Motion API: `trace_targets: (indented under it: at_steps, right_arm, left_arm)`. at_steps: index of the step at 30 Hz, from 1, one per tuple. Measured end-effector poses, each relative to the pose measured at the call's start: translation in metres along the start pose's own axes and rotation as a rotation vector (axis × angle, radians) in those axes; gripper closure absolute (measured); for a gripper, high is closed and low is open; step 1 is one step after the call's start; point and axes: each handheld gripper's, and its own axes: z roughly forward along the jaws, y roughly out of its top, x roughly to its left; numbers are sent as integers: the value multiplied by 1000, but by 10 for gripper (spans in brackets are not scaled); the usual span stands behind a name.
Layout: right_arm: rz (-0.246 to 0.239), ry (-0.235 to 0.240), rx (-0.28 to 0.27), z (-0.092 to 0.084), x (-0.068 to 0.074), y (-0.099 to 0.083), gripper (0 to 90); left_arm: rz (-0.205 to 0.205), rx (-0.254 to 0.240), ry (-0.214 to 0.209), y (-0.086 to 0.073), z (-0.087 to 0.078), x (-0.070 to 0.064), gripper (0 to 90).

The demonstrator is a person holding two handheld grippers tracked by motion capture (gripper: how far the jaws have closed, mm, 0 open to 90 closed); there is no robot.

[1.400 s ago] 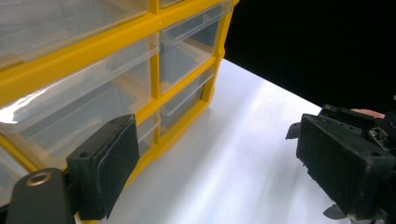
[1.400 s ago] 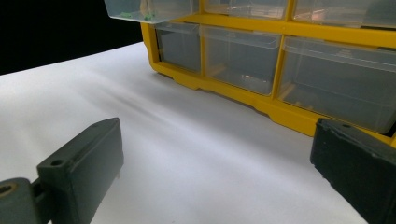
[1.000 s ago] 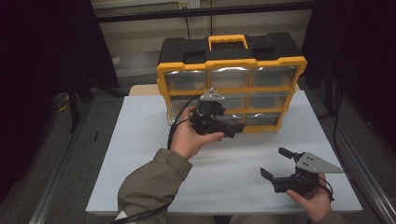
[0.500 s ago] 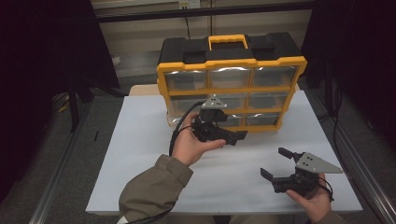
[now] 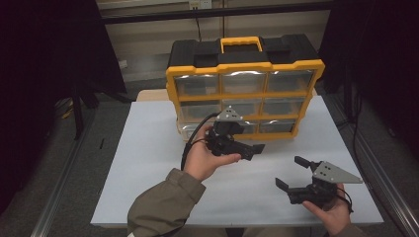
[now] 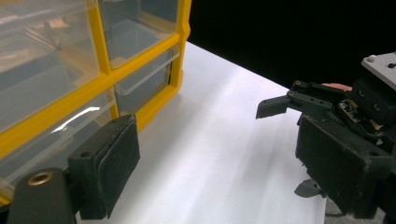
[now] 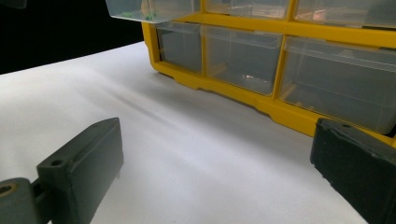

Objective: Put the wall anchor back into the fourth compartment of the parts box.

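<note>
While my left gripper hovers with jaws apart and empty just before the yellow drawer cabinet, its bottom-left drawer juts out; I could knock it. My right gripper waits, jaws wide, on the white table. The room is dark.

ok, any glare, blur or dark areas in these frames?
High view: surroundings near black, white table evenly lit, glare on the drawer organizer's top clear fronts. Left gripper view: bright streak on a lower drawer front, near left claw soft. Right gripper view: right claw blurred, drawers sharper, top left corner black.
</note>
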Motion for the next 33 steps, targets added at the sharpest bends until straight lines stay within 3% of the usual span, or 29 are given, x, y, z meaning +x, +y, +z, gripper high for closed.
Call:
trace_targets:
  at_steps: [8,19,23,33]
  right_arm:
    - [0,-1,-3,0,0,0,25]
    - [2,-2,-2,0,0,0,25]
    - [1,-4,-2,0,-1,0,25]
    - [2,-2,-3,0,0,0,25]
  left_arm:
    - [-11,-3,-18,-9,3,-2,140]
    - [-22,15,15,-19,-3,-3,206]
    - [-20,15,39,-22,-7,-4,288]
    - [-32,54,102,-30,-22,-1,643]
